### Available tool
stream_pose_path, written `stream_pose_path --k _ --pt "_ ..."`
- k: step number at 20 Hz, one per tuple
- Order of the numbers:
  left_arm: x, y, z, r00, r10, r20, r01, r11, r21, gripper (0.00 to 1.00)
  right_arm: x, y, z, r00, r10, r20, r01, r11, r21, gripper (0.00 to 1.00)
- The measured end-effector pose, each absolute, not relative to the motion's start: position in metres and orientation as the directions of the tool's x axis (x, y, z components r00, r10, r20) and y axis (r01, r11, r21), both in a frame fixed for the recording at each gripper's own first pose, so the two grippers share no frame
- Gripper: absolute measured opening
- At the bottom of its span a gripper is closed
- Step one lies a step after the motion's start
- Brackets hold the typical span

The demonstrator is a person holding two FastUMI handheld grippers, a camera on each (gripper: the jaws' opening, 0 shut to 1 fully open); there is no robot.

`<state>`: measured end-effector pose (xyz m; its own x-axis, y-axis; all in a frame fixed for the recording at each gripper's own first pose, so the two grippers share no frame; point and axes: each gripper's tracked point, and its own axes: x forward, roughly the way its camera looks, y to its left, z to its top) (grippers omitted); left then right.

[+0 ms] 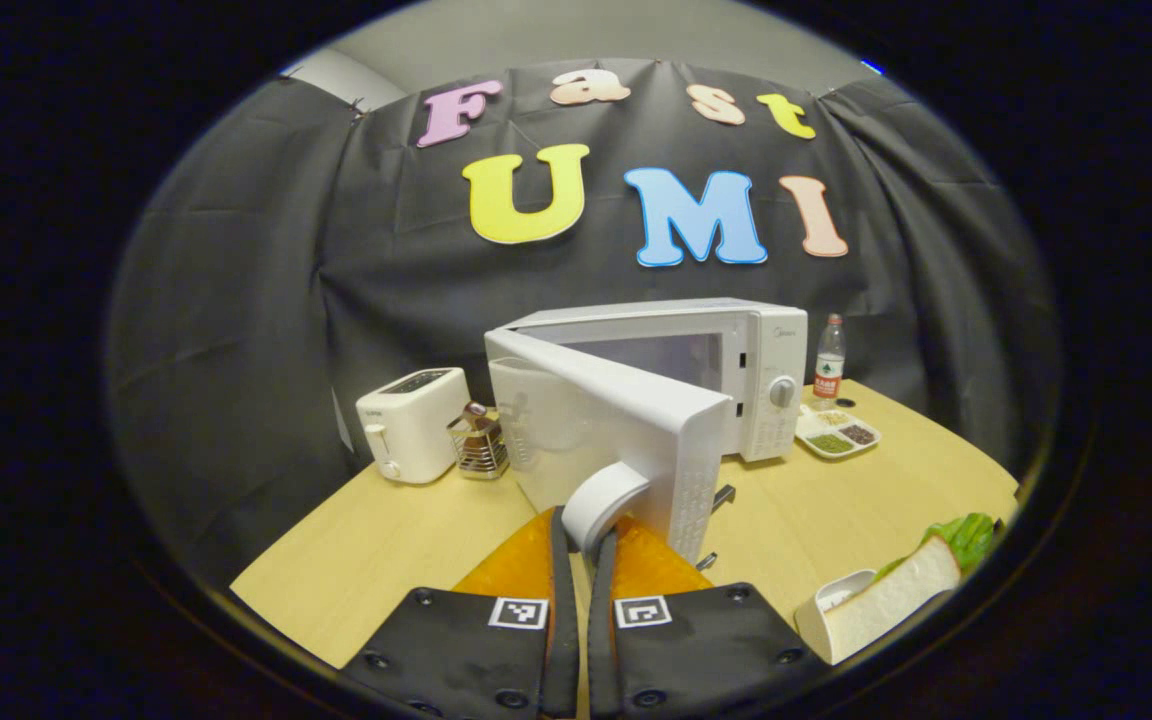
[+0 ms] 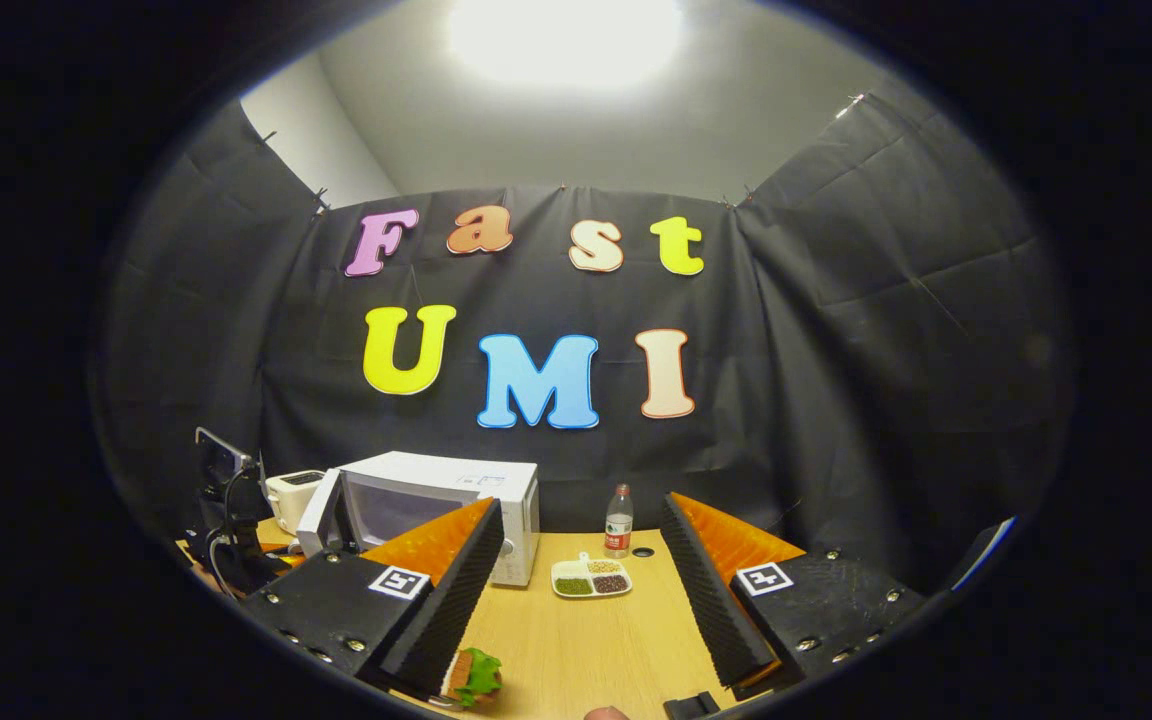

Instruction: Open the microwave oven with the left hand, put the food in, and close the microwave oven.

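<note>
The white microwave stands at the back of the wooden table, its door swung out toward me about halfway. My left gripper is shut on the door's round white handle. The food, a sandwich with lettuce in a white dish, lies at the near right. In the right gripper view my right gripper hangs open above the table with nothing between its fingers. The sandwich peeks out below its left finger, and the microwave with its door ajar stands at the left.
A white toaster and a small wire rack stand left of the microwave. A plastic bottle and a divided dish of grains sit to its right. Black cloth walls close in the table on three sides.
</note>
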<state>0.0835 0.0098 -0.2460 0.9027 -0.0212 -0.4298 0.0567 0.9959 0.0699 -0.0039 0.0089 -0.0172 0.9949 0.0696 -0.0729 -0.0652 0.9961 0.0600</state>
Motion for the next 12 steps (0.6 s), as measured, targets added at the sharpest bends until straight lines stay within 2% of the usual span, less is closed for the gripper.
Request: stream_pose_path --k 12 --pt "0.069 0.106 -0.247 0.893 -0.089 -0.441 0.119 0.992 0.041 0.11 -0.016 0.125 -0.012 0.994 0.082 -0.068 -0.076 0.994 0.083 0.95"
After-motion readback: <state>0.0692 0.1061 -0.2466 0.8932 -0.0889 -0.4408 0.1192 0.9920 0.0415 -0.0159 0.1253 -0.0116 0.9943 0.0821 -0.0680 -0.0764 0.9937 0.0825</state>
